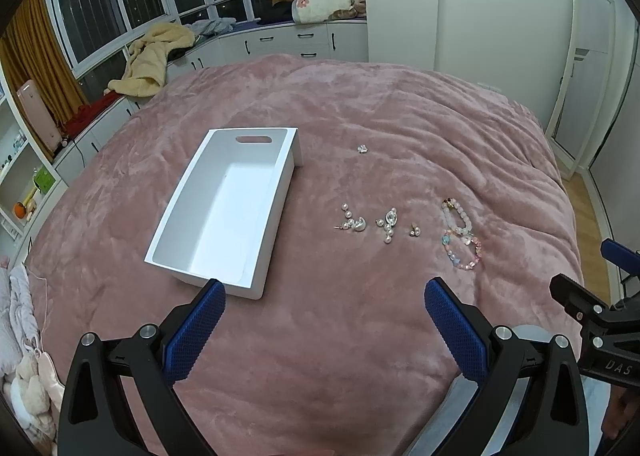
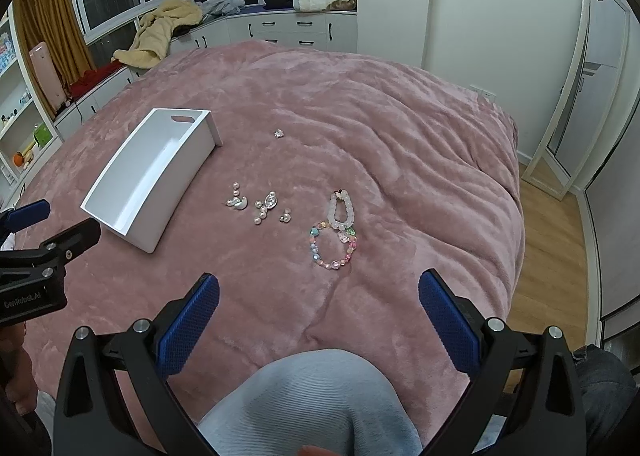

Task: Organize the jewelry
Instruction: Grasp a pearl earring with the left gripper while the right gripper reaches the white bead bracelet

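An empty white box (image 1: 224,208) with a handle slot lies on the pink bedspread; it also shows in the right wrist view (image 2: 148,176). To its right lie pearl earrings (image 1: 370,222) (image 2: 260,206), a small clear stone (image 1: 362,149) (image 2: 278,133), a white bead bracelet (image 1: 456,216) (image 2: 342,210) and a pastel bead bracelet (image 1: 464,252) (image 2: 332,248). My left gripper (image 1: 322,292) is open and empty, held above the bed near the box's front corner. My right gripper (image 2: 318,286) is open and empty, just short of the pastel bracelet.
The pink bedspread (image 1: 360,104) covers a large bed. A window bench with cabinets and clothes (image 1: 156,56) runs along the far side. A mirror (image 2: 580,76) leans on the right wall above wood floor. The person's grey-clad knee (image 2: 312,400) is below the right gripper.
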Available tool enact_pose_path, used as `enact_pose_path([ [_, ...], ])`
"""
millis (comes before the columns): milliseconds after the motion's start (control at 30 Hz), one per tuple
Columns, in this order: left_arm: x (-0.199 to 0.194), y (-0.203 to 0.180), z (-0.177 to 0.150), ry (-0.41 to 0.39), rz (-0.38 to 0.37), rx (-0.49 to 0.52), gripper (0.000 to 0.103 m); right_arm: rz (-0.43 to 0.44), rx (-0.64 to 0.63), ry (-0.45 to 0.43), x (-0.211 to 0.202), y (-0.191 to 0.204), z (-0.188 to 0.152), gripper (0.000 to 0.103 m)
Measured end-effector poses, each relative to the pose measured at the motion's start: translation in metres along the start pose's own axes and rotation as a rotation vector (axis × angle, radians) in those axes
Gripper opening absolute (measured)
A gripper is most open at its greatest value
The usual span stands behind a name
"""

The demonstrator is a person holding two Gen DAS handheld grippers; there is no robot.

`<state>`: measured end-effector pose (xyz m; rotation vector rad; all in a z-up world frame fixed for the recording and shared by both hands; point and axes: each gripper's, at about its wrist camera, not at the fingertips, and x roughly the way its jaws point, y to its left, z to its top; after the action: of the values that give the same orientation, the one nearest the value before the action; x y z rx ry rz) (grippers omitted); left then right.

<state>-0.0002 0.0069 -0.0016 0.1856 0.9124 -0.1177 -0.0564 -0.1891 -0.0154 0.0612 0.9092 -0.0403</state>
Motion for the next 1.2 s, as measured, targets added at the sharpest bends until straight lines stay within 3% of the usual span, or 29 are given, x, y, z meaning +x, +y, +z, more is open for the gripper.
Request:
enact_pose_path([
  [400,0.018,-0.005,0.002,0.017,0.000,0.021,0.101,0.005,-0.004,0.012,0.011,-0.003,-0.001,0.098],
  [633,0.042,-0.020,0.012,0.008,-0.068,0.047,0.101,0.025,0.000,0.008,0.030,-0.017,0.008,0.098],
  [767,0.068,-0.026,0.022,0.014,-0.139,0.041,0.101,0.037,-0.006,0.012,0.054,-0.031,0.020,0.098],
  [1033,0.140,-0.033,0.043,0.043,-0.103,0.035,0.096,0.064,0.005,0.038,0.109,-0.059,0.041,0.098],
  [1200,0.193,-0.030,0.052,0.099,-0.122,0.016,0.082,0.088,0.003,0.063,0.159,-0.071,0.053,0.098],
])
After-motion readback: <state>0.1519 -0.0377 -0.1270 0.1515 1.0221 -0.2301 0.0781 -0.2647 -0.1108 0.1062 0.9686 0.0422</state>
